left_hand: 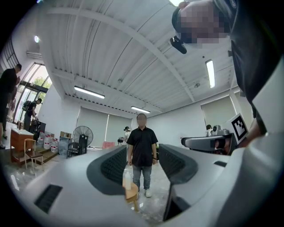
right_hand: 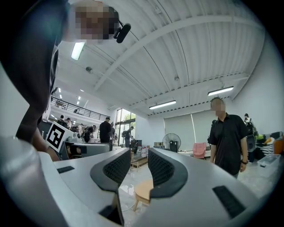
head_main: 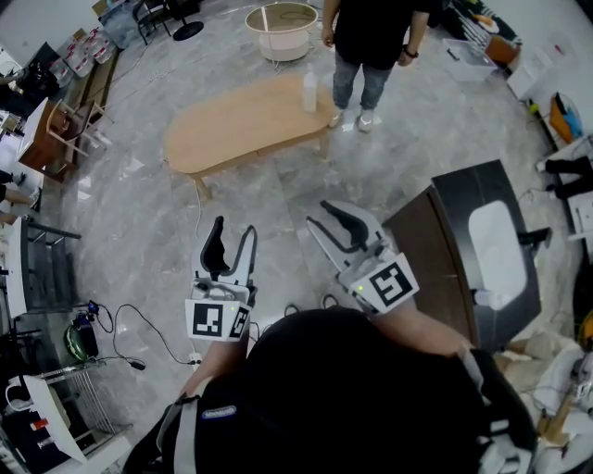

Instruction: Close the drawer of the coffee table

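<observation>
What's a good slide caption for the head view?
Left tongs and right tongs, both open and empty, face an oval wooden coffee table bearing a bottle, bystander beyond.

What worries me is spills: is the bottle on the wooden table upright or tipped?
Upright: the bottle stands on its base on the wooden table.

**Layout, head view**

Ahead, centre: table (head_main: 246, 120), with bottle (head_main: 309, 93) on its right end. Person (head_main: 371, 37) stands behind that end, tub (head_main: 281, 28) to their left. Left gripper (head_main: 234, 228) and right gripper (head_main: 317, 213) sit side by side, short of table. Cabinet (head_main: 422, 245) is right of right gripper, cable (head_main: 139, 324) left of left gripper.
</observation>
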The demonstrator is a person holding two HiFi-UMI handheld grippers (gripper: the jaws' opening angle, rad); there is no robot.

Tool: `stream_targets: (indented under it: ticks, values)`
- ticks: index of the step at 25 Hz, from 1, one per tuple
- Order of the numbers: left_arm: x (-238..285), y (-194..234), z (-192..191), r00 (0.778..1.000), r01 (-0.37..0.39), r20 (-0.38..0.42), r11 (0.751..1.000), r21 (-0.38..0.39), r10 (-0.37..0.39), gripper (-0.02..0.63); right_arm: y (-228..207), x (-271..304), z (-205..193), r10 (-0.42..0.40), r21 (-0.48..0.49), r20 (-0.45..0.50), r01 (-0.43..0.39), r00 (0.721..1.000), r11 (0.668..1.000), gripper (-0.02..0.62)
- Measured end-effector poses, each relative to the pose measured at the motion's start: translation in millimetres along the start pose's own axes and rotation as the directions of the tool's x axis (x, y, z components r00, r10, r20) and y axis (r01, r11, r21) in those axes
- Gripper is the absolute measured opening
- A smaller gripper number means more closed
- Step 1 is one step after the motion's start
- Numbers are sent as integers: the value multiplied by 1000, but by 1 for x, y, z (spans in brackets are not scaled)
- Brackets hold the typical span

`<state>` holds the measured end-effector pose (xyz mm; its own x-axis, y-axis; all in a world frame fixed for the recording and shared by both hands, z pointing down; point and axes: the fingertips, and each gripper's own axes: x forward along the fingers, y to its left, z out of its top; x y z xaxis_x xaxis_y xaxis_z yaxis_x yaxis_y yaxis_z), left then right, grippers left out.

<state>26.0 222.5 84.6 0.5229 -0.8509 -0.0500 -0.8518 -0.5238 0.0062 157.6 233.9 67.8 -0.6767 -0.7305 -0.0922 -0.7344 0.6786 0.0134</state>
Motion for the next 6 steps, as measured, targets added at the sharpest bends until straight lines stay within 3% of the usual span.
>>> stream_targets:
  ticks: [6]
  values:
    - [-4, -2, 1, 1000, 5, 4, 1000, -4, -5, 227, 6, -2, -3, 4, 7, -4, -4, 1000, 1000, 124]
